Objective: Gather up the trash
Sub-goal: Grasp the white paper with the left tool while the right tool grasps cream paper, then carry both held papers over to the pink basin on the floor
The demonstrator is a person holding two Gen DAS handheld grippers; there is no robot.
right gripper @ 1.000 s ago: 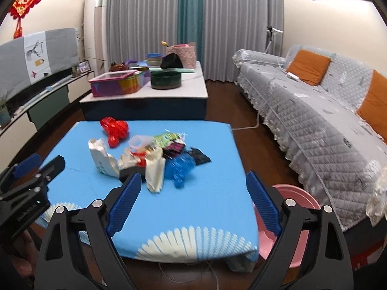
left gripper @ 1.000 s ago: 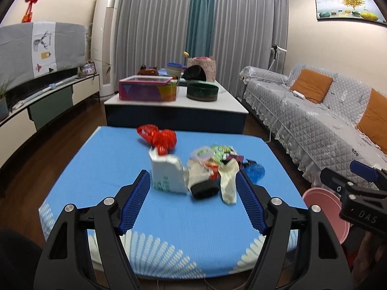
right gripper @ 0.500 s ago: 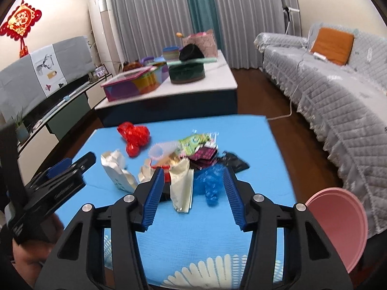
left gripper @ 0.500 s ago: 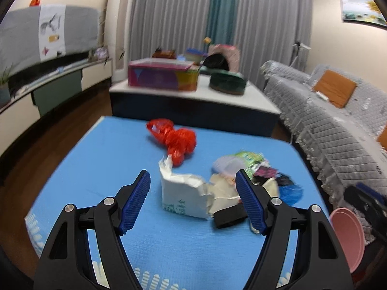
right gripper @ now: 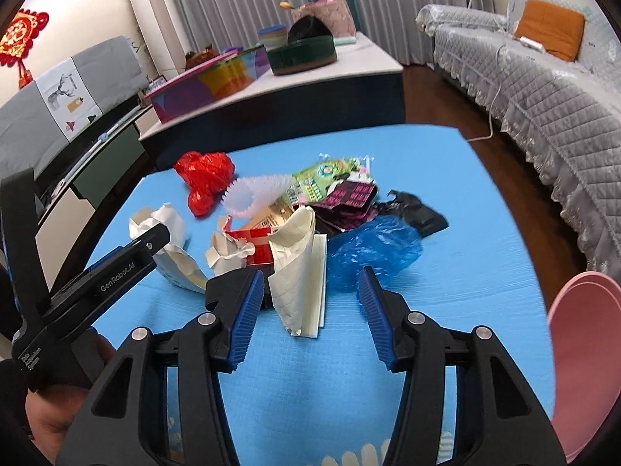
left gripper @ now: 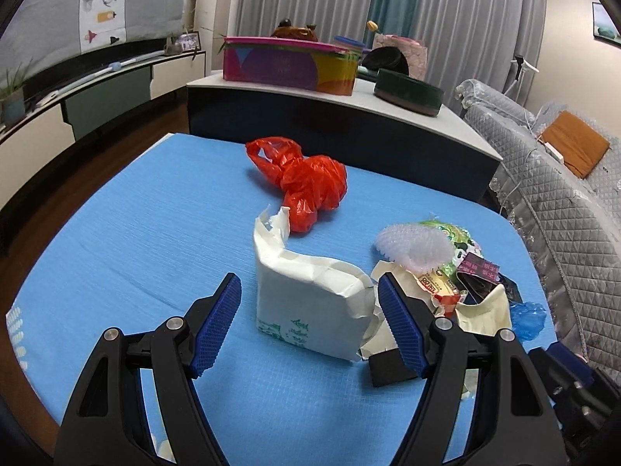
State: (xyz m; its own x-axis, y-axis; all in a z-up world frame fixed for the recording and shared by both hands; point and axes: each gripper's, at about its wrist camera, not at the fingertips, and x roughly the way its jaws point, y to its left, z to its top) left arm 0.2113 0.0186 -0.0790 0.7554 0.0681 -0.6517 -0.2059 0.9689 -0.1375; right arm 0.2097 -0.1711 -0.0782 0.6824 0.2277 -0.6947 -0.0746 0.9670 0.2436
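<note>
On a blue table (left gripper: 128, 233), the left gripper (left gripper: 310, 324) has its 2 jaws apart around a torn white paper package (left gripper: 310, 303), while the right gripper (right gripper: 310, 312) has its jaws apart around a crumpled cream paper (right gripper: 300, 268), trash heaped just ahead.

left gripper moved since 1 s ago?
Yes. The left gripper has advanced toward the pile: the white paper package, which was well ahead of its tips, now sits between the open fingers, and the blue table fills more of the view.
</note>
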